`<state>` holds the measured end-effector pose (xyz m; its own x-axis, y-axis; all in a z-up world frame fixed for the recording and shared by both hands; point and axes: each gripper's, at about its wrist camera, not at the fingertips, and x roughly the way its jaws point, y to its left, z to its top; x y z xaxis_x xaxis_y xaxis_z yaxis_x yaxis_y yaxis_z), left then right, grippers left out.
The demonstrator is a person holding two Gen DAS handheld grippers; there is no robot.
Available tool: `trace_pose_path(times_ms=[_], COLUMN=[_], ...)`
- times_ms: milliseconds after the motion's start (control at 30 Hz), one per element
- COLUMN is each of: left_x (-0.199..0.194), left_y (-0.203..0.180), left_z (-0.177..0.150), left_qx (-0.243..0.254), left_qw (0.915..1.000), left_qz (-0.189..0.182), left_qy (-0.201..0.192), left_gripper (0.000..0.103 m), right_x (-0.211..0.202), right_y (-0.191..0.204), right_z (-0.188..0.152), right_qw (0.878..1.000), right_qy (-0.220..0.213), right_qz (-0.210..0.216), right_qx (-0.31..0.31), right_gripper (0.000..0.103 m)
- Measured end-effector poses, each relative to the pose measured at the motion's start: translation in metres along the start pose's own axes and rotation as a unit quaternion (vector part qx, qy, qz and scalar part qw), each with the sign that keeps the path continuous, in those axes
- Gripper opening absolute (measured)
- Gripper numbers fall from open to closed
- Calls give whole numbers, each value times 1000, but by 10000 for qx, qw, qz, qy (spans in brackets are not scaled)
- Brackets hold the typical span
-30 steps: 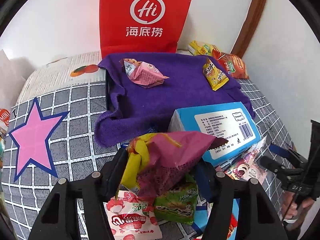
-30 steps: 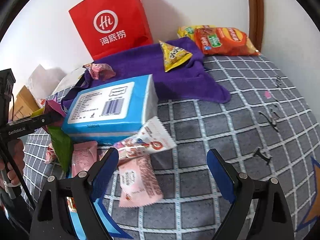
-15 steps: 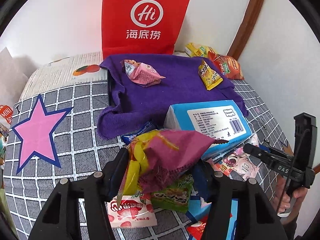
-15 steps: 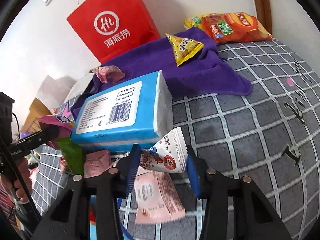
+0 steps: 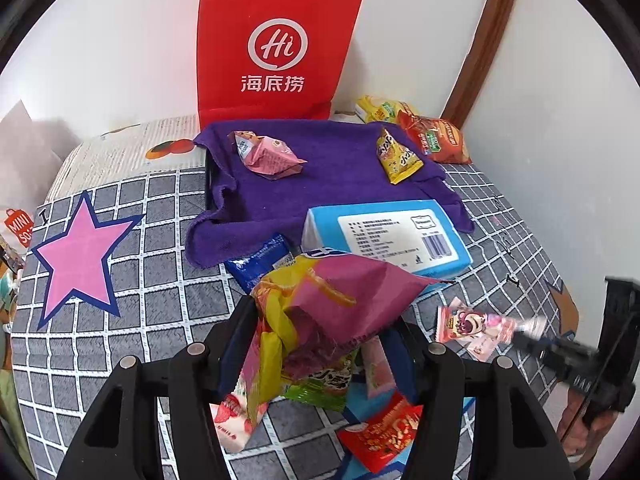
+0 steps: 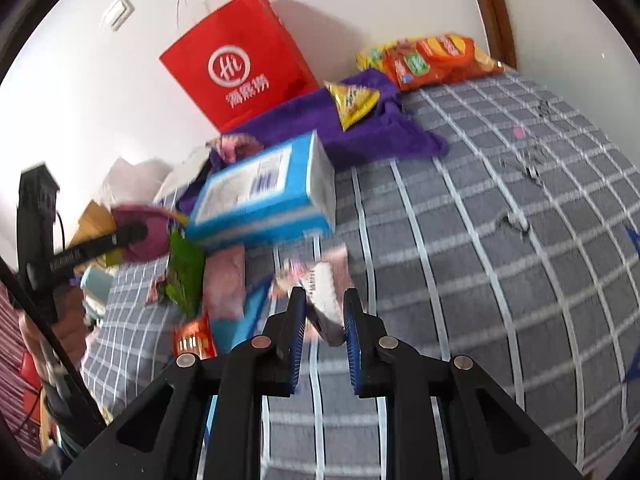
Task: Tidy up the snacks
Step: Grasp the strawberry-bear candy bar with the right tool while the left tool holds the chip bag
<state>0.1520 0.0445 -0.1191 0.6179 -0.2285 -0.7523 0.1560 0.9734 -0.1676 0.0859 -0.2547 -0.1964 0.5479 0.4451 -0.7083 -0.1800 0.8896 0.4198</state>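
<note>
Snacks lie scattered on a checked bed (image 5: 120,344). Left gripper (image 5: 320,344) has its jaws clamped on a magenta bag (image 5: 352,300), lifted above a near pile. Right gripper (image 6: 325,320) has its jaws pressed on a pink packet (image 5: 472,322), just right of a blue box (image 5: 392,236). Far behind lies a purple towel (image 5: 332,184).

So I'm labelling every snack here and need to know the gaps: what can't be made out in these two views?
- Right wrist view: print on the pink packet in the right gripper, smeared by motion blur.
- Left wrist view: snacks under the magenta bag in the left gripper, covered by it.
- Left wrist view: red packet, partly behind a finger.
- Both views: blue box label, too small.
</note>
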Motion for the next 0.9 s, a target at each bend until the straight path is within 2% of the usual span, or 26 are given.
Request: trace_pose_path(times_ms=[133,200,333,367,533,733,800,900], left_x=[-4,-7,-11,-12,-13,-9,-7,-4], left_y=[-4,-3,0,1,5,14,17,27], left_z=[-4,-5,-7,-7,-7,-7,-6,-4], left_qx=[-4,-23,-100,-113,-150,-224,-238,-340], left_qw=[10000,10000,9999,9999,9998,9997,9997,9994], left_qz=[15,16,-30,-44,-32,-41,5,8], left_qy=[-30,-49,-75,-80,-89,-75,-66,-56], left_gripper=[58,58,55,54,53,52,52,52], right_x=[0,-3,-15,-17,-18,-9,3,31], right_y=[7,12,17,20,44,84,91,94], right_z=[-25,-31,-25,-20,3,26,35,49], right_qw=[9990,9975,9952,9943,9882,9721,9694,9670], right_qy=[294,240,-176,-277,-551,-883,-755,-336], right_qz=[-125,-365,-606,-627,-726,-802,-762,-887], right_qx=[-311,-549,-750,-811,-1235,-2018,-2209,-2364], right_gripper=[19,22,51,53,53,53,53,53])
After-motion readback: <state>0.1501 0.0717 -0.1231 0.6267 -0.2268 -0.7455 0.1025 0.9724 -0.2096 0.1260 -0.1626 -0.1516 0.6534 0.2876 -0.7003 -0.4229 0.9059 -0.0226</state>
